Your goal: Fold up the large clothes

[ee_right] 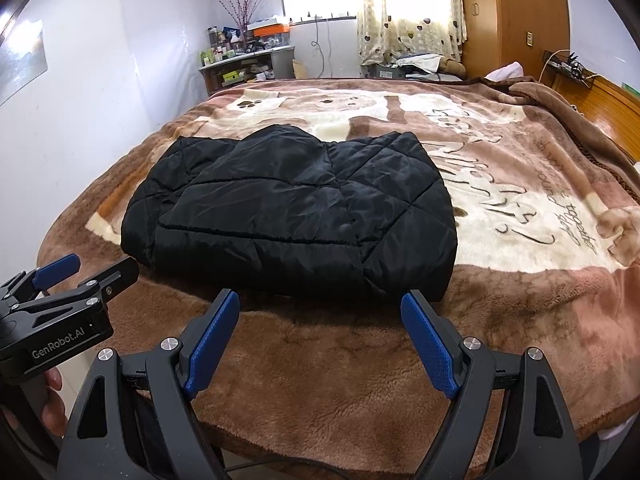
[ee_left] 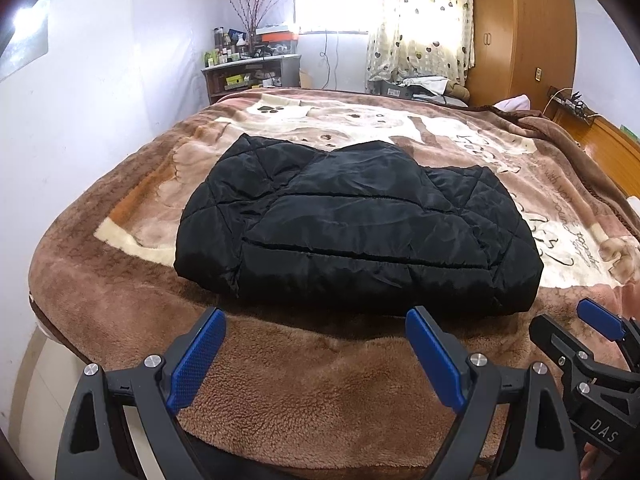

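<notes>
Both tongs hovered side by side over the near edge of the bed, holding nothing. Left tongs stood wide, blue pads spread apart. Right tongs stood just as wide, also empty.

A black quilted jacket lay ahead of them on the brown plush blanket, nearer the bed's near edge than its far one. It already formed a compact rectangle, sleeves apparently tucked in, hood bump at the far side.

Judging by this, one more fold might remain, or the job was nearly finished. To fold well, each pair of tongs would want a near corner, pinching all the padded layers together, then lifting evenly so the slippery shell did not slide apart.
</notes>
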{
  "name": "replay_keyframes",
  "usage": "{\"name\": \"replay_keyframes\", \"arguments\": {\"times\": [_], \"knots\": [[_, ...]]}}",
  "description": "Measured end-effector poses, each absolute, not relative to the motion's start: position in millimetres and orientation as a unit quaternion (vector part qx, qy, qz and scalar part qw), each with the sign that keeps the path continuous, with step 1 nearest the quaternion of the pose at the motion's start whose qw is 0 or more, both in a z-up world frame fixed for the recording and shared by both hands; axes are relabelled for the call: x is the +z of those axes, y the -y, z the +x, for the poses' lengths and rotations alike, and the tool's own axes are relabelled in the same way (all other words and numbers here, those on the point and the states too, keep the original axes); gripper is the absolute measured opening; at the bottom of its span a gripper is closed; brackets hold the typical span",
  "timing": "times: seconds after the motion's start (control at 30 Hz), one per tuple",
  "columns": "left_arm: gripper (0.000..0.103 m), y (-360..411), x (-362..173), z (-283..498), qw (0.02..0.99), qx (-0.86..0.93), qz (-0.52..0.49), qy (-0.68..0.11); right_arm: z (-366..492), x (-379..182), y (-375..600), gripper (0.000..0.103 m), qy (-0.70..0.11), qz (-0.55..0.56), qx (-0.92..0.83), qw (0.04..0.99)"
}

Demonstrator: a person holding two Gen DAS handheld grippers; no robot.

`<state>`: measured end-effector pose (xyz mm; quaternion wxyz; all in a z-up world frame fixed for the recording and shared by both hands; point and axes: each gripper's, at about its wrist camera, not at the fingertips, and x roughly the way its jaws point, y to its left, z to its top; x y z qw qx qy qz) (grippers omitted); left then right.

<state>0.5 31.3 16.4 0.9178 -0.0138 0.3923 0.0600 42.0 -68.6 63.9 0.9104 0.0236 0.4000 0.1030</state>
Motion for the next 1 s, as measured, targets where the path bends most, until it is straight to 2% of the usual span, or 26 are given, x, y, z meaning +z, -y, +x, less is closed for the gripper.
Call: {"name": "replay_keyframes", "arguments": {"times": [1.0], "knots": [[0.092,-31.4,10.2,2.6,0.915,0.057,-0.021,-0.398,42.3,62.1,69.8,0.083,-0.401,0.024,0.103,0.91]]}}
